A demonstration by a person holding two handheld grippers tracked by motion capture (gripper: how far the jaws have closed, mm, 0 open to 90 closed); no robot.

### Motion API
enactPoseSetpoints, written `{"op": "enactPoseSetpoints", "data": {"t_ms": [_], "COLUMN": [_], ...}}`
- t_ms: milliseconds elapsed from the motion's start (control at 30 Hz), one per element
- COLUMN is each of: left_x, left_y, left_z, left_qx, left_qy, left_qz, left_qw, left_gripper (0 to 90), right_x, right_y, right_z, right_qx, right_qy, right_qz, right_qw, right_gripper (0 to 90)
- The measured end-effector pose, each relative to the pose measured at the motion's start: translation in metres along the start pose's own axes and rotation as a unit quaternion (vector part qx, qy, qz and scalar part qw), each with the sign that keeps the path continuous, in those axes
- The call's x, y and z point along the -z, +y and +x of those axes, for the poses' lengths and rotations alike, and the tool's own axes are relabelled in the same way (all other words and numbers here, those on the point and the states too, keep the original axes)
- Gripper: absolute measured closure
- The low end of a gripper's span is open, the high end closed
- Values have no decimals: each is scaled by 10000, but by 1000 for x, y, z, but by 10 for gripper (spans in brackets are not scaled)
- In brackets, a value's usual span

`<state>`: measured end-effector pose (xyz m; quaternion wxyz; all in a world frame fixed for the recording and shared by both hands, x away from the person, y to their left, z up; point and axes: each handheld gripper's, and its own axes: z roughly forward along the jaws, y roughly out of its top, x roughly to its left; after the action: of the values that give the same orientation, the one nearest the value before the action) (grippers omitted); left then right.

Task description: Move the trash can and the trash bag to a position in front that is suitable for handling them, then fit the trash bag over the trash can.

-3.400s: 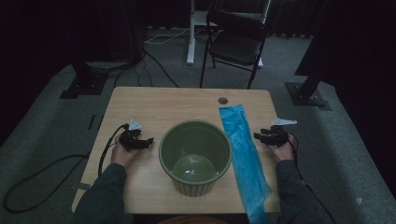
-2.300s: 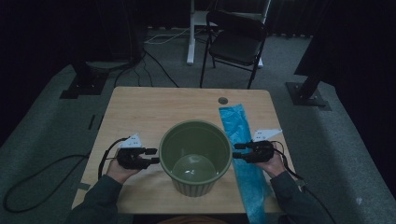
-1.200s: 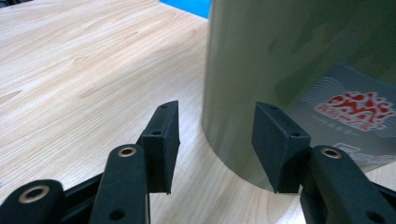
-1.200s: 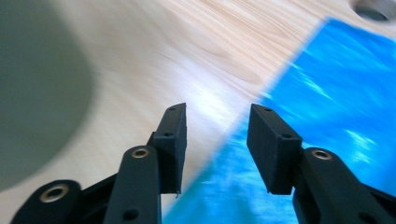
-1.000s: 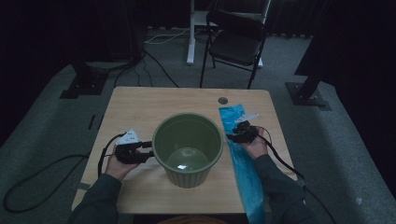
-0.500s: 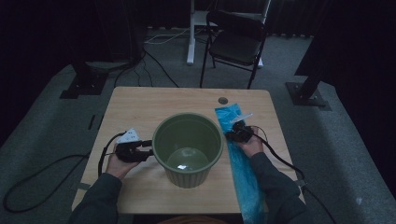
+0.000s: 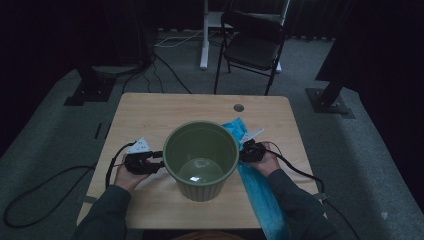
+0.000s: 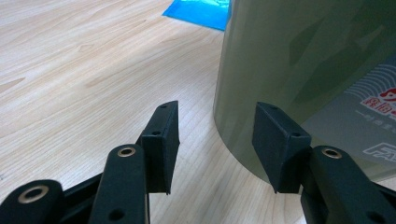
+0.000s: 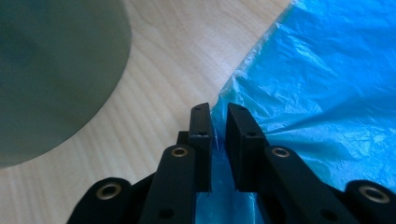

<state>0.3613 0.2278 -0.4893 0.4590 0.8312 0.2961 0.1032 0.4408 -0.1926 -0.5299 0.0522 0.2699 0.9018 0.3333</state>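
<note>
A green plastic bin (image 7: 200, 160) stands upright in the middle of the wooden table (image 7: 150, 115). A blue plastic bag (image 7: 256, 192) lies along the bin's right side, its far end bunched up by the rim. My left gripper (image 7: 152, 163) is low at the bin's left wall. In the left gripper view it (image 8: 215, 140) is open, with the bin wall (image 8: 303, 70) just beyond its right jaw and nothing between the jaws. My right gripper (image 7: 246, 151) sits at the bin's right. In the right gripper view it (image 9: 219, 135) is shut on the edge of the blue bag (image 9: 327, 93).
A round cable hole (image 7: 238, 107) sits near the table's far edge. A folding chair (image 7: 250, 45) stands behind the table. Cables trail from both grippers off the table sides. The bag's near end hangs over the front edge.
Both grippers came in from the table's sides to the bin. The right one closed on the bag's edge and drew its far end toward the bin, bunching it.
</note>
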Motion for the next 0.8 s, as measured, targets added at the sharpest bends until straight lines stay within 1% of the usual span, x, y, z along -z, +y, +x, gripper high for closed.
{"op": "enactPoseSetpoints", "data": {"t_ms": [100, 133, 167, 233, 300, 333, 367, 400, 433, 467, 500, 533, 600, 633, 733, 767, 800], "left_x": [-1, -1, -1, -1, -1, -1, -1, -1, -1, -1, 0, 0, 0, 0, -1, -1, -1], "left_y": [0, 0, 0, 0, -1, -1, -1, -1, -1, -1, -1, -1, -2, -2, -2, -2, -2], "left_z": [0, 0, 0, 0, 0, 0, 0, 0, 0, 0, 0, 0, 0, 0, 0, 0, 0], "left_qx": [-10, -10, -4, -2, 1, 4, 4, 10, 11, 10, 13, 13, 14, 5, 7, 6, 7], "left_qy": [-13, -13, -4, 3, 4, 8, 8, 6, 6, 14, 11, 11, 14, 30, 29, 29, 26], "left_qz": [28, 28, 46, 53, 56, 63, 63, 63, 61, 60, 56, 56, 64, 86, 93, 97, 106], "left_qw": [10000, 10000, 10000, 10000, 10000, 10000, 10000, 10000, 10000, 10000, 10000, 10000, 10000, 10000, 10000, 9999, 9999], "left_gripper": [512, 511, 511, 510, 510, 510, 510, 510, 510, 510, 508, 508, 507, 505, 504, 504, 503], "right_x": [1, 1, 1, 1, 1, 1, 1, 3, 6, 6, 11, 14, 14, 16, 14, 9, 7], "right_y": [-2, -2, -2, -3, -4, -5, -5, -5, -4, -4, -3, -3, -3, -3, -3, -3, -3], "right_z": [4, 4, 4, 5, 5, 5, 5, 5, 4, 4, 4, 4, 4, 3, 2, 3, 4], "right_qx": [-2, -2, -20, -93, -118, -118, -118, -119, -175, -175, -196, -222, -222, -267, -288, -293, -306], "right_qy": [27, 27, 109, 181, 169, 78, 78, 41, -24, -24, -162, -256, -256, -556, -623, -675, -660], "right_qz": [-17, -17, -34, -79, -119, -151, -151, -207, -313, -313, -412, -449, -449, -455, -420, -348, -314], "right_qw": [10000, 10000, 9999, 9998, 9997, 9998, 9998, 9997, 9994, 9994, 9988, 9984, 9984, 9971, 9968, 9967, 9969], "right_gripper": [740, 740, 660, 585, 491, 459, 459, 437, 389, 389, 364, 343, 343, 297, 272, 257, 240]}}
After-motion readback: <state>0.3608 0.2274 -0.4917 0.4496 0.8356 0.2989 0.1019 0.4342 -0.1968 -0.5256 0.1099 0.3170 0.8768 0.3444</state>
